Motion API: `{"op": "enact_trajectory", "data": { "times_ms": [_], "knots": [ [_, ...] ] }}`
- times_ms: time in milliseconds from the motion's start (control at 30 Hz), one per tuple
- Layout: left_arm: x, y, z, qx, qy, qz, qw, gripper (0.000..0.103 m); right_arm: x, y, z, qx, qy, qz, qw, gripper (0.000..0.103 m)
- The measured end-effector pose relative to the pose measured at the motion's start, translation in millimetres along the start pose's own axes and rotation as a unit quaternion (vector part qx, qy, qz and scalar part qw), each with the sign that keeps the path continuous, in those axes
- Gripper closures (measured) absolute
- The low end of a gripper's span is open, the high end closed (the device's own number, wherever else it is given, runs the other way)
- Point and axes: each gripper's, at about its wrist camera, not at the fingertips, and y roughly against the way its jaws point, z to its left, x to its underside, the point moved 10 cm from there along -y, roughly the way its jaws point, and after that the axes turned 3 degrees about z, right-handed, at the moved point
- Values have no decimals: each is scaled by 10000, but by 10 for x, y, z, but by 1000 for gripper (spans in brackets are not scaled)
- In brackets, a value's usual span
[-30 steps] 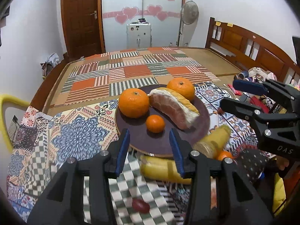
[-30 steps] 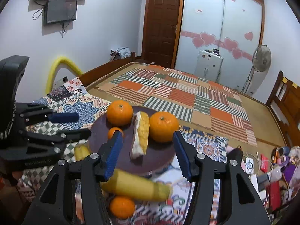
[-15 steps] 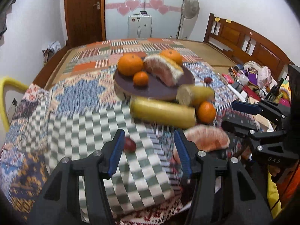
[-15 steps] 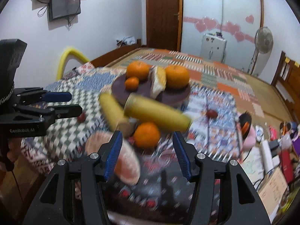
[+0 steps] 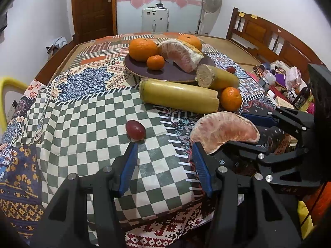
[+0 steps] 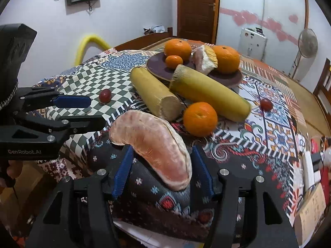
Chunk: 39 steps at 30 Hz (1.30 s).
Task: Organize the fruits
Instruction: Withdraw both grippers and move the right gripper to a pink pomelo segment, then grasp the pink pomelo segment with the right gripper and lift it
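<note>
A dark round plate (image 5: 169, 73) (image 6: 157, 67) holds two big oranges, a small orange (image 5: 155, 62) and a pomelo wedge (image 5: 182, 54). In front of it lie two yellow sugarcane pieces (image 5: 178, 98) (image 6: 209, 94), a loose orange (image 5: 230, 98) (image 6: 200, 118), a red grape (image 5: 135, 129) (image 6: 105, 95) and a peeled pomelo wedge (image 5: 224, 131) (image 6: 153, 142) near the table's front edge. My left gripper (image 5: 164, 163) is open and empty, just before the grape. My right gripper (image 6: 162, 169) is open, its fingers either side of the near pomelo wedge, apart from it.
A second red grape (image 6: 266, 104) (image 5: 231, 69) lies right of the plate. Clutter of bottles and boxes (image 5: 289, 82) sits at the right. A yellow chair back (image 5: 6, 95) stands left. The patterned cloth hangs over the front edge.
Both grippers have pulled back from the plate toward the table's front edge. The near pomelo wedge now lies between my right fingers; the grape sits just ahead of my left.
</note>
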Motion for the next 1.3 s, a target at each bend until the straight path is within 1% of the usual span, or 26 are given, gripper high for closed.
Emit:
{"op": "enact_trajectory", "data": {
  "times_ms": [33,67,100,233,267,500,633,733,800,867,933,967,1033,1100,1200,1233,1300],
  "knots": [
    [-7,17,16,-5,24,-19,10000,49,-9,-6,0,-26,27,-10,10000,48],
    [-10,25,27,-7,39,-24,10000,49,9,9,24,-82,35,-31,10000,52],
    [-12,32,33,-10,45,-24,10000,49,20,18,29,-76,42,-48,10000,53],
    [-24,75,27,-67,22,-52,10000,49,81,92,33,-135,2,-105,9999,63],
    [-24,87,20,-74,15,-65,10000,49,98,116,28,-136,-17,-113,9998,64],
    [-89,168,-108,-49,-50,-158,9999,49,157,426,-122,128,-143,-374,9991,66],
    [-129,136,-234,36,-83,-141,9999,49,134,663,-332,326,-357,-602,9970,66],
    [-156,37,-333,95,-99,-72,9999,49,142,749,-518,514,-468,-675,9953,67],
    [-184,-29,-388,107,-85,-49,9999,46,157,735,-651,603,-570,-649,9944,67],
    [-217,-92,-415,52,-35,-55,10000,41,190,697,-772,615,-748,-586,9936,67],
    [-247,-157,-422,5,26,-56,10000,39,196,665,-864,474,-971,-587,9924,67],
    [-253,-181,-411,-44,58,-59,10000,39,188,653,-883,487,-1017,-592,9919,67],
    [-263,-249,-374,-129,173,-22,9998,39,151,637,-912,684,-972,-620,9910,67],
    [-270,-295,-334,-142,328,-4,9994,39,133,636,-908,716,-922,-658,9910,67],
    [-280,-369,-329,-26,474,34,9989,40,105,636,-910,784,-832,-717,9909,67],
    [-290,-385,-339,12,489,27,9988,44,105,639,-913,784,-838,-732,9907,66],
    [-297,-404,-351,-16,517,5,9987,47,97,636,-937,742,-892,-752,9904,66]
  ]
}}
